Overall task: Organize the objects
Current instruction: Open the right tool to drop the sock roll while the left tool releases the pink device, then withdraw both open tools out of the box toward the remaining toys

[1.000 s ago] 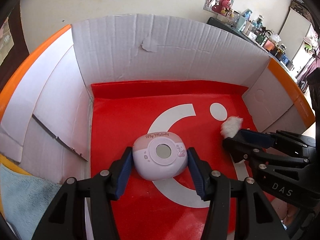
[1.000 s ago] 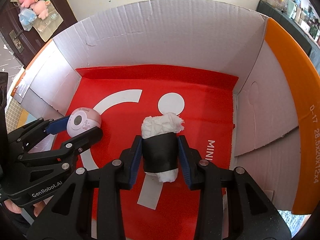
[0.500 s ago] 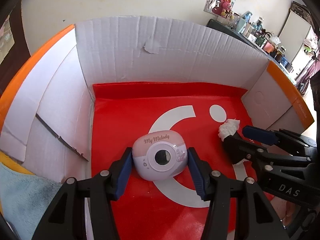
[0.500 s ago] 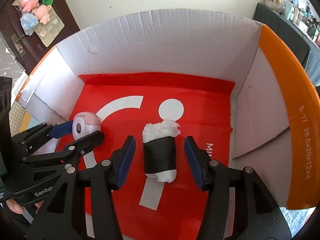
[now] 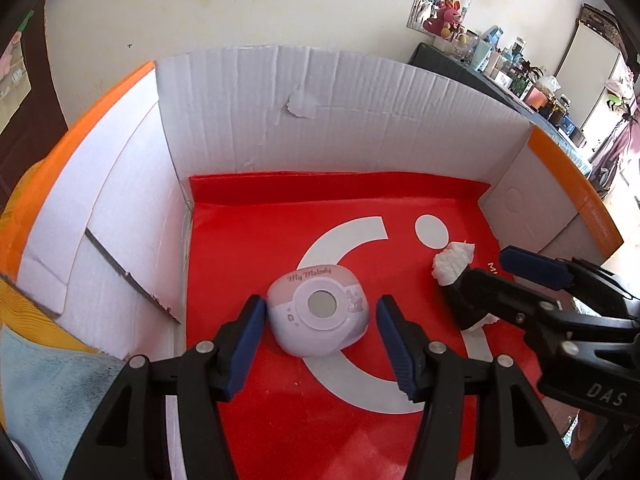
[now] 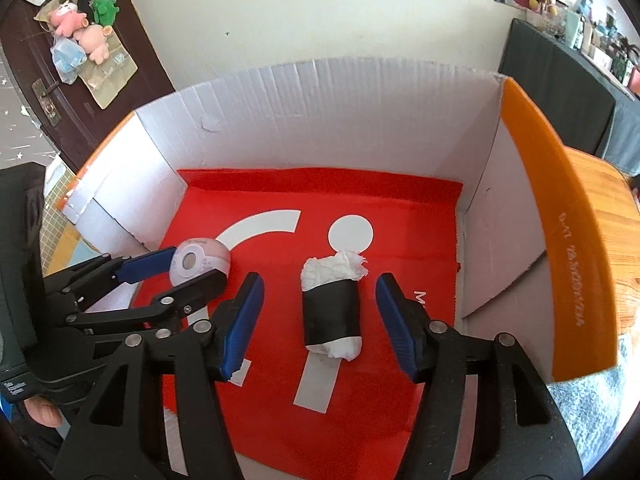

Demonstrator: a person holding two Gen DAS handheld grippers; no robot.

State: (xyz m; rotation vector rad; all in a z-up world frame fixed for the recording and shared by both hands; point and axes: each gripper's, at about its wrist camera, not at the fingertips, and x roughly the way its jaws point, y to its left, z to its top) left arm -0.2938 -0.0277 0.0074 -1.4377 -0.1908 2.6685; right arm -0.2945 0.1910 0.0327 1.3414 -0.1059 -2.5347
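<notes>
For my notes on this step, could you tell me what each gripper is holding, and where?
Nothing is held. The right gripper has just opened off the wrapped roll; the left gripper has opened slightly, straddling the pink toy.

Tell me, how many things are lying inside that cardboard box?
2. A pink toy camera between the left tongs, and a black-wrapped white roll between the right tongs. The near corners are hidden.

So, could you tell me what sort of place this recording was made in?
Most likely a lived-in home: plush toys hang on a dark door, a cluttered shelf lines the wall, and a cardboard box sits on a wooden table.
</notes>
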